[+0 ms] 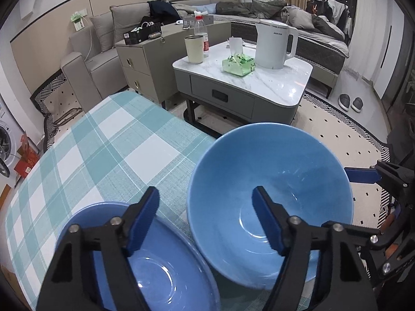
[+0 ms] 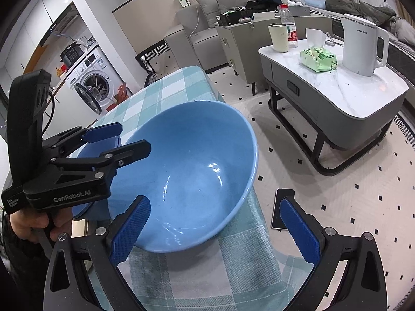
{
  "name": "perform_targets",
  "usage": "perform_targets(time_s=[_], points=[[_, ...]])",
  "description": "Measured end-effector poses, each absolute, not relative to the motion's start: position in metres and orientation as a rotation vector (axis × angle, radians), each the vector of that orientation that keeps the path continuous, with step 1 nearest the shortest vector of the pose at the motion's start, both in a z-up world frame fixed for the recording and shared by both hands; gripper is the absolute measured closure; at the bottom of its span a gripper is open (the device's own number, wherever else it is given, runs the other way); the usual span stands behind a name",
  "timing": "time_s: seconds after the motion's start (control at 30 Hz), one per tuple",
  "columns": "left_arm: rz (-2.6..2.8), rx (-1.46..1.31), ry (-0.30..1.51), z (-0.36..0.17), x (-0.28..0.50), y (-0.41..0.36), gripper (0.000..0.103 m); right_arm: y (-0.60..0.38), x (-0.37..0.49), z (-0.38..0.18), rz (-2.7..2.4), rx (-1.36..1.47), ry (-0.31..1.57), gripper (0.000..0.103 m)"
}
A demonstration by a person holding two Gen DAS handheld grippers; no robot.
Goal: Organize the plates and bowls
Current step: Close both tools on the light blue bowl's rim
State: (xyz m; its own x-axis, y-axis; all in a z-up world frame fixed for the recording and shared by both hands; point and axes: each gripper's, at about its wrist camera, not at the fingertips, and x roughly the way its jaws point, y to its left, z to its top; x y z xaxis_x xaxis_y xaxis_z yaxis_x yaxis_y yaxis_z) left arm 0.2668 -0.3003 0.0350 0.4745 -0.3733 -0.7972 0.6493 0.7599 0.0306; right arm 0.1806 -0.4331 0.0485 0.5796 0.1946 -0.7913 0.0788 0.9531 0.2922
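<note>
A deep blue bowl sits tilted on the checked tablecloth by the table's right edge, against a shallow blue plate. My left gripper straddles the bowl's left rim with one finger inside and one outside over the plate. A wide gap shows at its pads, so it is open. My right gripper is open at the bowl's near side. Its left pad is close to the bowl's wall, and its right pad hangs past the table edge.
A marble-topped coffee table stands beyond the cloth with a white kettle, a green tissue pack, a cup and a bottle. A dark phone-like slab lies on the dotted rug below. A sofa and a washing machine stand behind.
</note>
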Motion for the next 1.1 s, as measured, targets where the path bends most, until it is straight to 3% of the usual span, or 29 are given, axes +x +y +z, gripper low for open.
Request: perform_targets(time_s=[0.47,0.9,1.1], points=[[-0.639,0.378,0.920,0.025,0.269,-0.309,0.059,-0.432,0.181,0.043,0.092,0.323,0.973,0.002],[-0.624,0.396,0.919,0.024,0.267,-0.312,0.060,-0.427,0.180,0.044,0.103,0.293,0.978,0.006],[-0.621,0.404,0.916,0.023,0.267,-0.312,0.060,-0.425,0.181,0.041,0.111,0.288,0.993,0.017]])
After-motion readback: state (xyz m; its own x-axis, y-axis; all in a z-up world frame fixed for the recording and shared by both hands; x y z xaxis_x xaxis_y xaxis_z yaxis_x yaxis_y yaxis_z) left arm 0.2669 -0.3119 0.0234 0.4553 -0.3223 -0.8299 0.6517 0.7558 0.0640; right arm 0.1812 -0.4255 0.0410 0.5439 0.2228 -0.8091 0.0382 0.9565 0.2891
